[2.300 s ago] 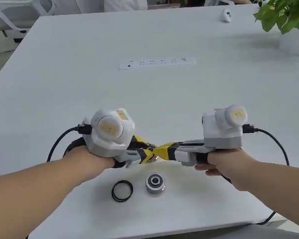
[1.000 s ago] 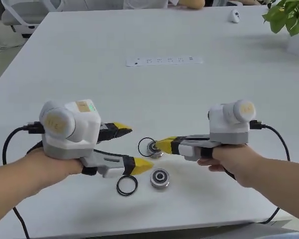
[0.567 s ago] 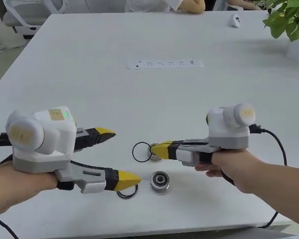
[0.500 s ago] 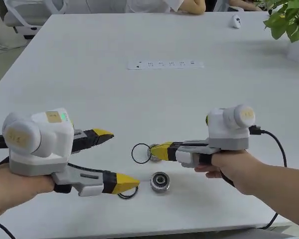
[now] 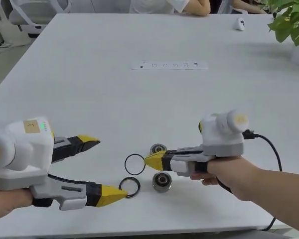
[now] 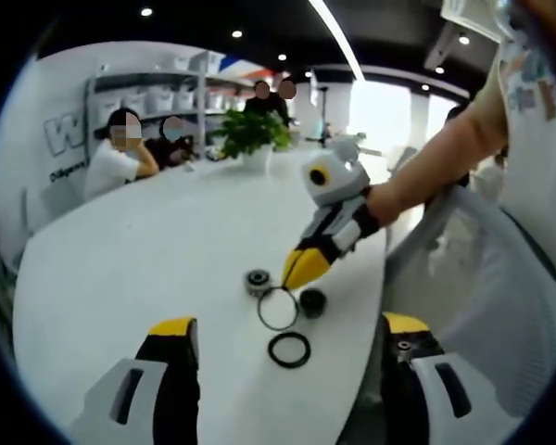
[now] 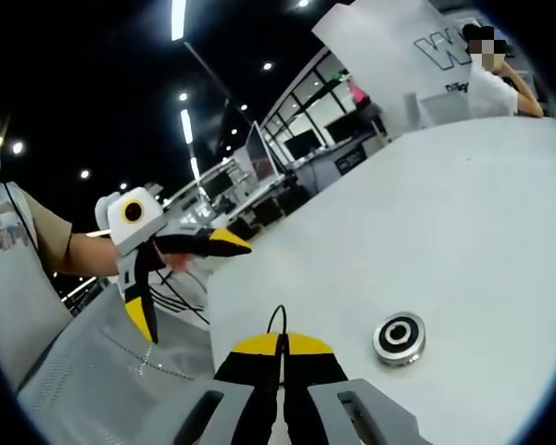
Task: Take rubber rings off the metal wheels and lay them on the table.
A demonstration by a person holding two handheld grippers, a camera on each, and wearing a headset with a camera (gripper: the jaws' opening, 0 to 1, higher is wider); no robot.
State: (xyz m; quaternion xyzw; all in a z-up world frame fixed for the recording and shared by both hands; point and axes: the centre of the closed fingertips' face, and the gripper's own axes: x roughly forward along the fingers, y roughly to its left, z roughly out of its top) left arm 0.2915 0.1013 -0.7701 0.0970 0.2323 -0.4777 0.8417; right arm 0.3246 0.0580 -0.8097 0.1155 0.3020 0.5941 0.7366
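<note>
Two rubber rings sit at the front of the table. The thin ring is pinched in the clenched right gripper, and the thicker ring lies flat just beside the near metal wheel. A second wheel stands just behind the right gripper's tip. The left gripper is spread wide, holding nothing.
</note>
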